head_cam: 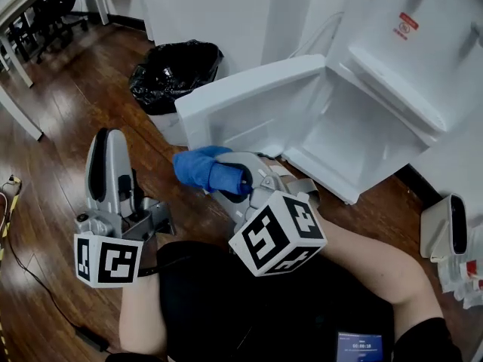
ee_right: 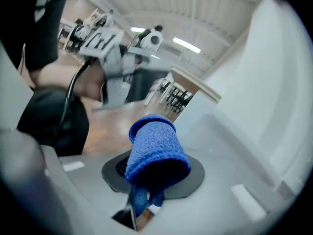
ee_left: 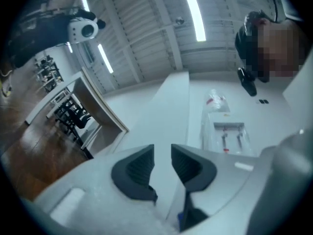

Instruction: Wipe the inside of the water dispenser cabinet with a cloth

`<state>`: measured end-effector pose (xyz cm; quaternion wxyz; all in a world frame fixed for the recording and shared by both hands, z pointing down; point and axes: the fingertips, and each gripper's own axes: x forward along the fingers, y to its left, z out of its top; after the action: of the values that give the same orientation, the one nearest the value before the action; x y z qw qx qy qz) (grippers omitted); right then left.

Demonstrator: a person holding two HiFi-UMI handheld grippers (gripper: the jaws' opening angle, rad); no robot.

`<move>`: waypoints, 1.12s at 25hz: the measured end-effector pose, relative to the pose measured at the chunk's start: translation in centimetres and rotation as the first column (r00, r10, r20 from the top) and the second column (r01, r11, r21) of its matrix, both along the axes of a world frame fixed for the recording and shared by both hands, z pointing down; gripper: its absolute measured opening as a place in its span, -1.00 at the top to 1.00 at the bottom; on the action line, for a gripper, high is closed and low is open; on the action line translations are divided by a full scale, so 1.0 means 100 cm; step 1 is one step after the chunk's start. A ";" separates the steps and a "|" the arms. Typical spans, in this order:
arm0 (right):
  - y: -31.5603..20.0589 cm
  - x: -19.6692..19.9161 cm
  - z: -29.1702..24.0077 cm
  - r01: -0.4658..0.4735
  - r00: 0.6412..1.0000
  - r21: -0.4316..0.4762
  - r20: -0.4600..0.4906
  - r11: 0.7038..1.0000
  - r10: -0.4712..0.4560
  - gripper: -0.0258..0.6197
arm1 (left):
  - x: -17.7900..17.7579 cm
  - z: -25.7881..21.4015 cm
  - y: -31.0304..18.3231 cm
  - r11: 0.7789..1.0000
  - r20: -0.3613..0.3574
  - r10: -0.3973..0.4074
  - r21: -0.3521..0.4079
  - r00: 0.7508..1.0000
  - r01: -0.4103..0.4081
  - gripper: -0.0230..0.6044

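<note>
The white water dispenser cabinet [head_cam: 362, 138] stands open at the upper right of the head view, its door [head_cam: 249, 96] swung out toward the left. My right gripper [head_cam: 226, 176] is shut on a rolled blue cloth [head_cam: 200, 166], held just in front of the door's lower edge. In the right gripper view the blue cloth [ee_right: 156, 148] bulges out over the dark pads [ee_right: 195, 177], with the door's white surface behind it. My left gripper [head_cam: 108, 145] is raised at the left, away from the cabinet. Its jaws [ee_left: 162, 168] stand shut with nothing between them.
A bin lined with a black bag [head_cam: 175, 74] stands left of the open door. White table legs [head_cam: 19, 111] and chairs are at the far left on the wooden floor. A cable [head_cam: 30, 270] lies at the lower left. A white device [head_cam: 445, 236] sits at the right edge.
</note>
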<state>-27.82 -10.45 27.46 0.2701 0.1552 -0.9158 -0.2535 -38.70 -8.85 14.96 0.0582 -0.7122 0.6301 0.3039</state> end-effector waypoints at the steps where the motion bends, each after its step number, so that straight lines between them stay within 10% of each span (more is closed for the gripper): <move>1: 0.002 -0.001 -0.032 0.001 0.994 -0.012 0.106 1.000 0.000 0.63 | -0.006 0.000 0.004 1.000 -0.029 -0.014 0.013 0.999 0.014 0.59; 5: -0.023 0.024 -0.116 -0.044 0.876 -0.213 0.461 0.976 0.140 0.63 | -0.007 0.009 -0.005 0.999 -0.028 -0.013 -0.040 1.000 0.012 0.61; 12: -0.131 0.134 -0.111 -0.280 0.729 -0.399 0.504 0.873 0.464 0.63 | 0.030 0.029 -0.029 0.976 0.101 0.126 -0.191 0.987 -0.105 0.61; 17: -0.162 0.194 -0.098 -0.533 0.627 -0.289 0.496 0.795 0.601 0.63 | 0.066 0.034 -0.034 0.958 0.244 0.219 -0.240 0.945 -0.159 0.61; 20: -0.138 0.182 -0.092 -0.499 0.694 -0.217 0.480 0.839 0.536 0.63 | 0.081 0.020 -0.022 0.965 0.290 0.232 -0.191 0.928 -0.181 0.61; 24: -0.059 0.150 -0.086 -0.108 0.850 -0.298 0.466 0.948 0.244 0.63 | 0.136 0.009 -0.012 0.928 0.385 0.364 -0.224 0.848 -0.297 0.61; 26: -0.024 0.156 -0.085 0.035 0.867 -0.371 0.474 0.928 0.157 0.63 | 0.173 0.015 -0.010 0.875 0.420 0.481 -0.282 0.770 -0.393 0.59; 28: 0.000 0.170 -0.086 0.113 0.871 -0.407 0.480 0.906 0.107 0.62 | 0.214 0.019 0.002 0.757 0.381 0.654 -0.339 0.654 -0.559 0.01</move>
<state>-10.87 -10.40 18.89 0.0552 0.1507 -0.9870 -0.0019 -17.29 -8.63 16.82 0.0376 -0.9358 0.3458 0.0581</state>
